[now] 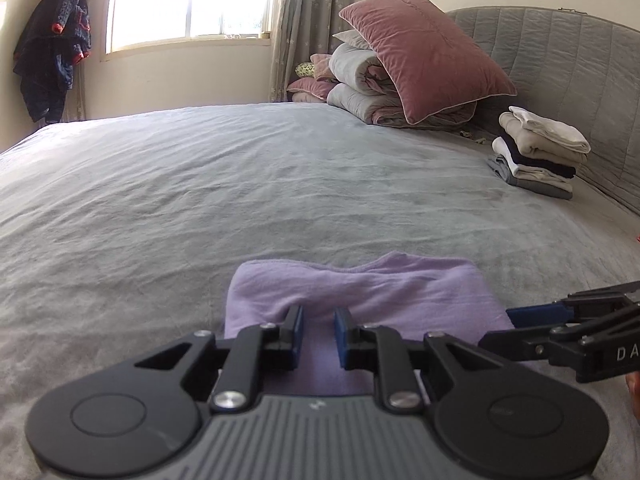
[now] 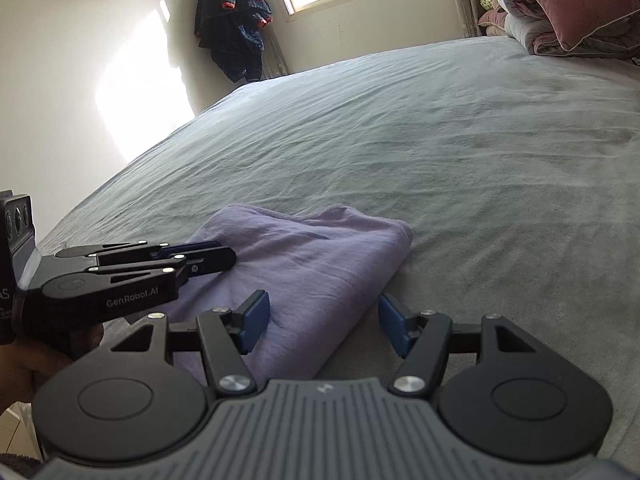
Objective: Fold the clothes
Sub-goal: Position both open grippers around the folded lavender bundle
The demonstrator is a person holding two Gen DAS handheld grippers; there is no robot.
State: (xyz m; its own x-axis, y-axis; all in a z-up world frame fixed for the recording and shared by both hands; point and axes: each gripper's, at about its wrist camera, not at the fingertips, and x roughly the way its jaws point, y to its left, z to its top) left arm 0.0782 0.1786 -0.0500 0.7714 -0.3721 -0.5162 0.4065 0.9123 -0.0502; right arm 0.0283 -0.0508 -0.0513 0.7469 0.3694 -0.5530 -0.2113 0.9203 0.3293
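A folded purple garment [image 1: 360, 284] [image 2: 312, 248] lies flat on the grey bed [image 1: 240, 180], near its front edge. My left gripper [image 1: 318, 314] rests over the garment's near left part. Its jaws stand a narrow gap apart, and the cloth lies flat beneath them, unpinched. In the right wrist view the left gripper [image 2: 224, 254] comes in from the left, low over the cloth. My right gripper [image 2: 322, 304] is open wide and straddles the garment's near right edge, one finger over the cloth and the other over the bed. From the left wrist view the right gripper [image 1: 520, 316] shows side-on at the garment's right edge.
A stack of folded clothes [image 1: 540, 152] sits at the far right by the padded headboard [image 1: 560, 60]. A pink pillow [image 1: 424, 52] leans on folded quilts [image 1: 360, 80] at the back. A dark jacket [image 1: 52, 48] hangs beside the window. A hand [image 2: 40, 360] holds the left gripper.
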